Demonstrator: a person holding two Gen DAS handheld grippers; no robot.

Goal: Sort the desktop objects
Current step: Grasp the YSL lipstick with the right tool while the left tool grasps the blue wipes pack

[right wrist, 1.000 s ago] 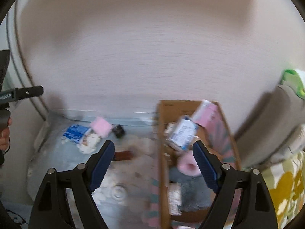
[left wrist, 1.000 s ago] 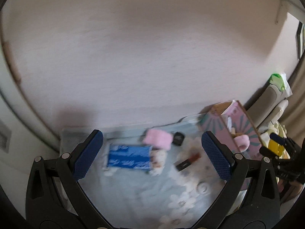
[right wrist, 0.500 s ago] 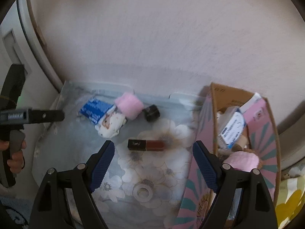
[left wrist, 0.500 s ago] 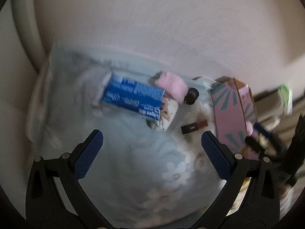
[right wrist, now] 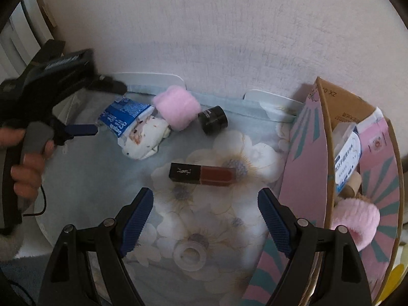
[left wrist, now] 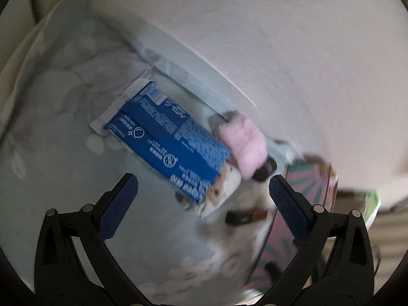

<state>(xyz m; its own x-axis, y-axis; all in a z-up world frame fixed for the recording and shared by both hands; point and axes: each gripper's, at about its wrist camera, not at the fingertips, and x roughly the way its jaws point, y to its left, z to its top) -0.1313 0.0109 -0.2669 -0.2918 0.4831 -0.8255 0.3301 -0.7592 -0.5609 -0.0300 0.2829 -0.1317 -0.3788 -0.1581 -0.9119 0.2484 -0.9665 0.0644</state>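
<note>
A blue and white snack packet lies on the floral mat, also in the right wrist view. A pink fluffy pad touches its far end; it also shows in the left wrist view. A small black jar and a dark red lipstick lie near. My left gripper is open, just short of the packet. My right gripper is open, just short of the lipstick. A clear tape roll lies between its fingers.
A pink and teal cardboard box stands at the right with several items inside, among them a pink fluffy piece. A wall rises directly behind the mat. The left hand-held gripper body shows at the left.
Both grippers have dropped and moved closer to the mat. The left one has closed in on the blue packet and rolled; the right one has neared the lipstick. Both stayed open.
</note>
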